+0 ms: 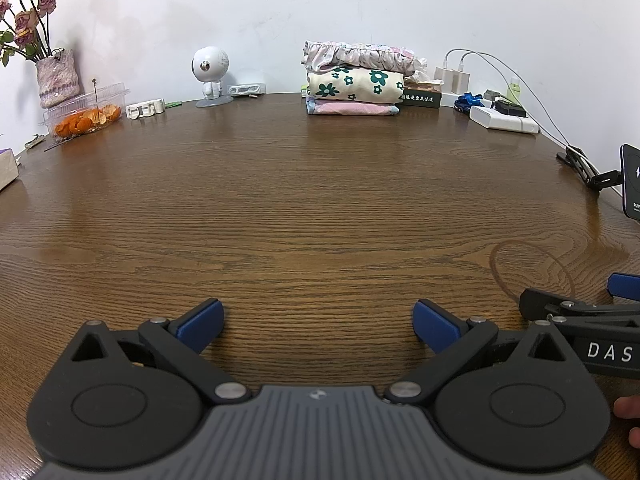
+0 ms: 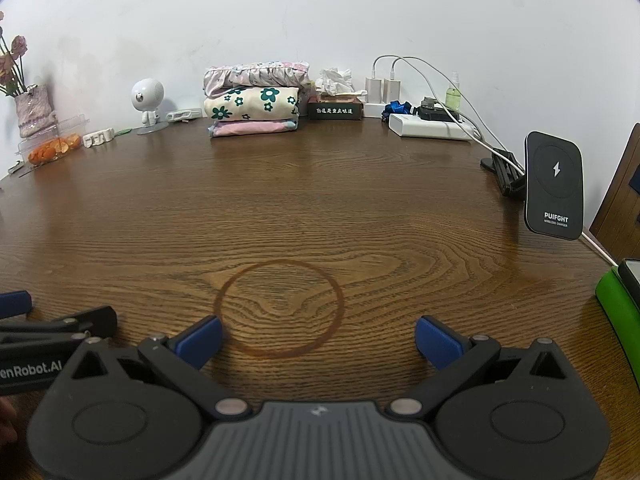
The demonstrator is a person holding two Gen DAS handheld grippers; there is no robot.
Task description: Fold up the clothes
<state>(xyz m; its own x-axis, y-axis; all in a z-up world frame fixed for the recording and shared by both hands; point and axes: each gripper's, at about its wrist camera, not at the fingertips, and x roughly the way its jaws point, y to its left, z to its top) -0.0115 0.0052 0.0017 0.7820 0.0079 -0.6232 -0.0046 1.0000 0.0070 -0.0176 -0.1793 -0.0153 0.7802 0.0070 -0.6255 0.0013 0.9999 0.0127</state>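
Observation:
A stack of folded clothes (image 1: 354, 80) sits at the far edge of the wooden table (image 1: 300, 200) against the wall: a ruffled pastel piece on top, a cream piece with green flowers in the middle, a pink one below. The same stack of folded clothes (image 2: 254, 98) appears far left of centre in the right wrist view. My left gripper (image 1: 318, 326) stands open low over the near table, nothing between its blue pads. My right gripper (image 2: 318, 340) is also open and empty, over a round ring mark (image 2: 280, 308). Both grippers sit side by side, far from the stack.
A vase of dried roses (image 1: 56, 76), a clear box of orange peel (image 1: 86, 114) and a white robot figure (image 1: 210, 76) line the back left. A tissue box (image 2: 336, 108), chargers with cables (image 2: 430, 124) and a black wireless charger stand (image 2: 554, 186) occupy the back right. A green object (image 2: 616, 300) lies at the right edge.

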